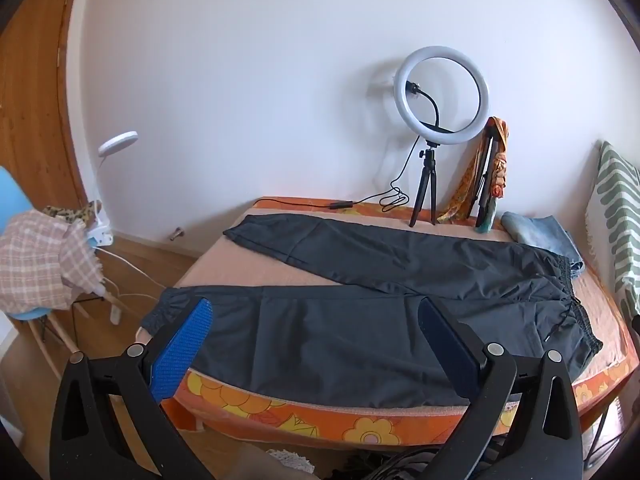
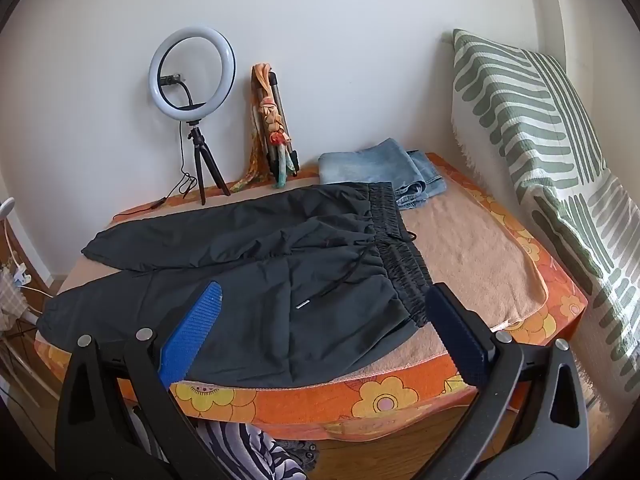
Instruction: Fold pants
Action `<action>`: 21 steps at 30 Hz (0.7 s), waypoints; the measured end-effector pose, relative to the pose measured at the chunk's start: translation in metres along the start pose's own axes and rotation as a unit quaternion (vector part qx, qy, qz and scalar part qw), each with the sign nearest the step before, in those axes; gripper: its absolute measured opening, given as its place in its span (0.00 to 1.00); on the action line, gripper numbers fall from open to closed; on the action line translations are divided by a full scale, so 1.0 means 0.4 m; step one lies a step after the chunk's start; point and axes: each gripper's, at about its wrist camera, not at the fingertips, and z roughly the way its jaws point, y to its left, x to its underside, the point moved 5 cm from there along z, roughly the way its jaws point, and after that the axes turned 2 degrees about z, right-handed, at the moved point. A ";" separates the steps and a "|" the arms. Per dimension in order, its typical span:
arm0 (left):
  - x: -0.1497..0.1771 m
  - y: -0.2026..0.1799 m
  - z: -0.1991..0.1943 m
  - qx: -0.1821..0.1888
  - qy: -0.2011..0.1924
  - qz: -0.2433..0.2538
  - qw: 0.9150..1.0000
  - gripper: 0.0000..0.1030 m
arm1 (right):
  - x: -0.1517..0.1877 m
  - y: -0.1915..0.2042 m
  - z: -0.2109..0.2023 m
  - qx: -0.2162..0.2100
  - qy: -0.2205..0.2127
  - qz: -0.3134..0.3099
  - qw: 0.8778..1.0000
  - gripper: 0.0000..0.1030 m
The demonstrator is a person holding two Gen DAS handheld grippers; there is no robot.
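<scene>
Dark grey pants (image 1: 360, 300) lie spread flat on a bed (image 1: 304, 424), legs apart, cuffs to the left and the elastic waistband (image 2: 400, 256) with its drawstring to the right. My left gripper (image 1: 316, 312) is open and empty, hovering over the near leg by the bed's front edge. My right gripper (image 2: 324, 300) is open and empty, above the near hip of the pants (image 2: 280, 300), beside the waistband.
A ring light on a tripod (image 1: 440, 96) and a folded tripod with a scarf (image 1: 492, 172) stand at the back wall. Folded jeans (image 2: 380, 172) lie behind the waistband. A green striped pillow (image 2: 540, 140) leans at right. A chair with clothes (image 1: 40, 260) stands left.
</scene>
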 end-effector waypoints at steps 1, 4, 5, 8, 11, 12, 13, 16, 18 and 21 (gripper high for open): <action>0.000 0.000 0.001 0.003 0.000 0.002 1.000 0.99 | 0.000 0.000 0.000 0.001 0.000 -0.002 1.000 1.00; -0.021 0.026 0.009 0.009 0.004 0.007 1.000 0.99 | -0.002 0.003 -0.001 0.006 -0.006 -0.010 1.000 1.00; -0.027 0.038 0.015 0.014 0.006 0.009 1.000 0.99 | -0.002 0.005 -0.003 0.007 -0.009 -0.012 1.000 1.00; -0.056 0.050 0.026 0.015 0.006 0.011 1.000 0.99 | -0.004 0.003 -0.002 0.005 -0.006 -0.009 1.000 1.00; -0.047 0.031 -0.010 0.006 -0.009 0.019 1.000 0.99 | -0.006 0.009 -0.001 0.002 -0.004 -0.010 1.000 1.00; -0.031 -0.001 -0.023 -0.004 -0.014 0.021 1.000 0.99 | -0.006 0.009 -0.001 0.003 -0.004 -0.011 1.000 1.00; -0.030 -0.003 -0.023 -0.006 -0.014 0.022 1.000 0.99 | -0.008 0.011 0.000 0.002 -0.004 -0.010 1.000 1.00; -0.027 -0.005 -0.023 -0.005 -0.015 0.021 1.000 0.99 | -0.010 0.014 0.000 0.002 -0.005 -0.011 1.000 1.00; -0.028 -0.004 -0.026 -0.005 -0.018 0.020 1.000 0.99 | -0.011 0.019 -0.003 0.002 -0.006 -0.011 1.000 1.00; -0.025 -0.005 -0.027 -0.006 -0.018 0.020 1.000 0.99 | -0.009 0.021 -0.013 -0.003 -0.010 -0.015 1.000 1.00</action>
